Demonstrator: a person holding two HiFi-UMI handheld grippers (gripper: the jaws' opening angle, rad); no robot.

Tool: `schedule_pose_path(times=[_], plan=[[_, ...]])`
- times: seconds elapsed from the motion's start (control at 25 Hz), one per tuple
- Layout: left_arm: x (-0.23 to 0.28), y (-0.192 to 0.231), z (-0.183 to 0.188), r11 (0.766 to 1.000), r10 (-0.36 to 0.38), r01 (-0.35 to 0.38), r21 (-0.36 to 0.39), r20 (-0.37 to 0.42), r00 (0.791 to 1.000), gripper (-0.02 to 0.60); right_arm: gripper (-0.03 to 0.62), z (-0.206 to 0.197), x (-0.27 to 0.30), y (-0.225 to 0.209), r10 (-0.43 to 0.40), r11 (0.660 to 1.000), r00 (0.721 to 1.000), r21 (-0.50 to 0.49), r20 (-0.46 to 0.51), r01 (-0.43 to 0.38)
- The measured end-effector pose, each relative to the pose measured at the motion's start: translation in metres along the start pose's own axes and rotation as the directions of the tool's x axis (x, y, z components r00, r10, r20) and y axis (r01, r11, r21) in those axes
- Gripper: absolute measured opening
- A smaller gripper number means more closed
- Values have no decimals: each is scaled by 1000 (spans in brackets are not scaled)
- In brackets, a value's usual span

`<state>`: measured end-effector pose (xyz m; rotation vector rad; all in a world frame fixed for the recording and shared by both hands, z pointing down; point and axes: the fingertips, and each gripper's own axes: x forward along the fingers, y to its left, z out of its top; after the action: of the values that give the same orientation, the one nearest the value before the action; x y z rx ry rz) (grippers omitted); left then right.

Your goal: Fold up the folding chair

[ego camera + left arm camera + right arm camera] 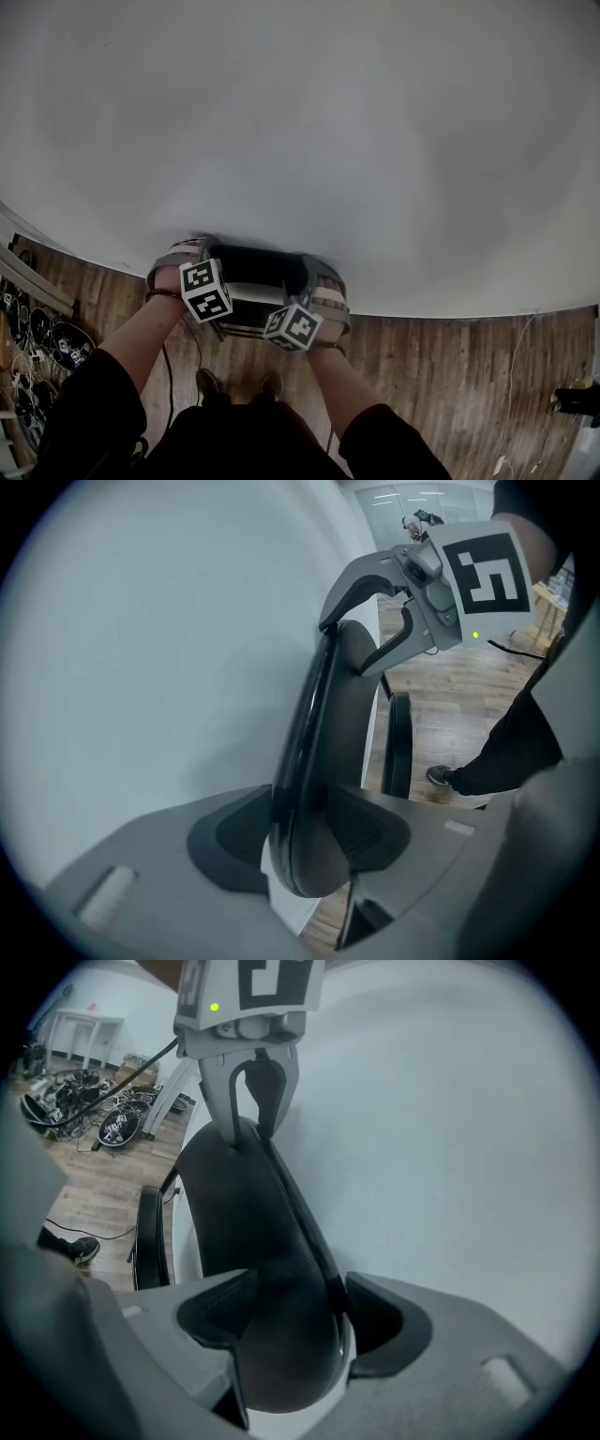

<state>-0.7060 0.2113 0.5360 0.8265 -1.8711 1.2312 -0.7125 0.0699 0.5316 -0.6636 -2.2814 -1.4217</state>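
Note:
The black folding chair stands against a white wall (309,131). Its padded backrest (258,267) runs between both grippers. My left gripper (305,841) is shut on the backrest's edge (323,761), with both pads against it. My right gripper (291,1321) holds the other end of the backrest (248,1232), its jaws wide around the padding. Each gripper shows in the other's view, clamped over the backrest's top: the right gripper (370,621) and the left gripper (255,1124). The seat (398,747) hangs edge-on just behind the backrest.
Wooden floor (441,366) spreads below the wall. The person's shoes (234,384) stand close behind the chair. Cables and round black gear (42,342) lie on the floor at the left, beside a white table's legs (84,1030). A cord (511,394) trails at the right.

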Motion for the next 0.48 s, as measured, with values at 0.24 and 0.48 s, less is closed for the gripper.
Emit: schedule_pose_path(times=[0.24, 0.48], plan=[[0, 5, 2, 1000, 17, -17, 4, 7, 1000, 190, 298, 0, 2, -2, -5, 1000, 1000, -8, 23, 5], [-17, 4, 1, 998, 54, -54, -20, 25, 998, 161, 288, -1, -1, -2, 29, 999, 996, -19, 83, -27]])
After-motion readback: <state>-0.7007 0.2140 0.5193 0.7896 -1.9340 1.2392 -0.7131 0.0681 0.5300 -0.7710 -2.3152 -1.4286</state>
